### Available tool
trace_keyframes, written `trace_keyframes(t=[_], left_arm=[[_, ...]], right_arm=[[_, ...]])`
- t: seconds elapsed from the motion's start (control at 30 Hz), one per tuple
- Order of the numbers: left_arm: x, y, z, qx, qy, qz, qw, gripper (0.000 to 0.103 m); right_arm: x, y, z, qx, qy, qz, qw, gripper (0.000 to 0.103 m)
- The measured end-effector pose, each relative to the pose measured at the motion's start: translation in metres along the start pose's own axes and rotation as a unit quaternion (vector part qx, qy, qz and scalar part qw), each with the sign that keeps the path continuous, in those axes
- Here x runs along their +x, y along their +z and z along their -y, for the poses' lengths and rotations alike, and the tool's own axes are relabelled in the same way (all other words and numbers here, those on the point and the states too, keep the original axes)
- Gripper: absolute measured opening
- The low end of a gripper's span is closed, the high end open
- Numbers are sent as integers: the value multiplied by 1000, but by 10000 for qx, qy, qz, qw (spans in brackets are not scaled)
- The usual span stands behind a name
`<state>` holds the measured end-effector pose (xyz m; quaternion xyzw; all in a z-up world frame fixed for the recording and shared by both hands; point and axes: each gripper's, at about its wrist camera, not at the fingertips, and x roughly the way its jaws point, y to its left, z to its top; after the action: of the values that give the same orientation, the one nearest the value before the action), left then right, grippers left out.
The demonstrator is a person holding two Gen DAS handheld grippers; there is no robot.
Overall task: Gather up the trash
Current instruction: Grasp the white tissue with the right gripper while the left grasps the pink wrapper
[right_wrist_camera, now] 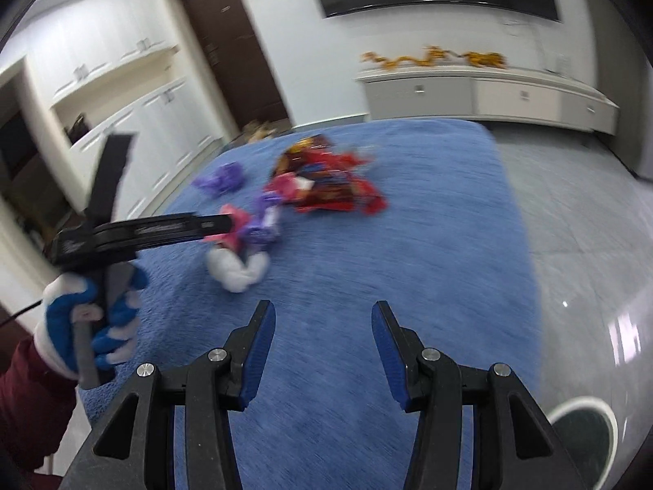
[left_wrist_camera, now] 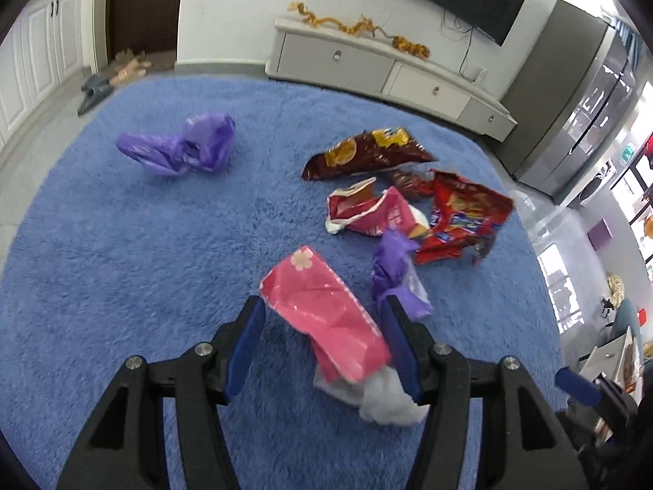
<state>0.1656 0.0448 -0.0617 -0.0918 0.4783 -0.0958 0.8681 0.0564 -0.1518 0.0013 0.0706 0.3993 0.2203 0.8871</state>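
While spread beneath both tools, blue rug (left_wrist_camera: 122, 265) carries litter | beyond left jaws: red snack bags (left_wrist_camera: 461, 216), purple bag (left_wrist_camera: 179, 147) | left gripper (left_wrist_camera: 322, 306) jaws wide apart, pink wrapper (left_wrist_camera: 326, 310) between them, contact unclear | right gripper (right_wrist_camera: 322, 318) jaws parted, holding nothing.

Rug (left_wrist_camera: 122, 265) covers the floor; all trash lies on it. Flat wrapper (left_wrist_camera: 326, 310) sits between the spread fingers of the left gripper (left_wrist_camera: 324, 322), wadded tissue (left_wrist_camera: 387, 398) at its near end. Twisted wrapper (left_wrist_camera: 394, 269) just right of it. Beyond, right: a cluster of snack bags (left_wrist_camera: 408, 196), touching and overlapping. Crumpled bag (left_wrist_camera: 183, 147) lies alone, far left. Cabinet (left_wrist_camera: 367, 65) stands behind the rug against the wall. Right gripper (right_wrist_camera: 322, 351) is over bare rug, well short of the pile.
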Motion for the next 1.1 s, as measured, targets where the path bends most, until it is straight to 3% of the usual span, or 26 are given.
trace_keyframes(t=[0.13, 0.17, 0.37, 0.53, 0.7, 0.77, 0.8, 0.9, 1.1], left_arm=[[12, 5, -6, -107, -131, -51, 9998, 56], [12, 6, -8, -118, -180, -26, 9998, 49], [4, 3, -38, -540, -750, 181, 9956, 42], [-11, 2, -55, -669, -839, 395, 9934, 40], [-29, -3, -61, -631, -825, 575, 9929, 39], [-36, -6, -64, -615, -801, 625, 9929, 38], [-39, -8, -65, -611, -789, 647, 9929, 38], [-52, -12, -70, -617, -789, 719, 9924, 38], [-87, -20, -63, -533, -827, 957, 9905, 37]], right_arm=[[25, 10, -20, -323, 199, -143, 9992, 47], [30, 13, -25, -399, 245, -169, 9988, 47], [63, 23, -52, -760, 536, -346, 9951, 47], [83, 25, -71, -940, 714, -478, 9919, 47], [106, 24, -82, -1039, 599, -690, 9904, 47], [114, 22, -85, -1059, 553, -760, 9899, 43], [117, 21, -86, -1049, 575, -775, 9898, 32], [114, 19, -88, -1014, 675, -750, 9897, 25], [71, 14, -83, -905, 707, -430, 9925, 24]])
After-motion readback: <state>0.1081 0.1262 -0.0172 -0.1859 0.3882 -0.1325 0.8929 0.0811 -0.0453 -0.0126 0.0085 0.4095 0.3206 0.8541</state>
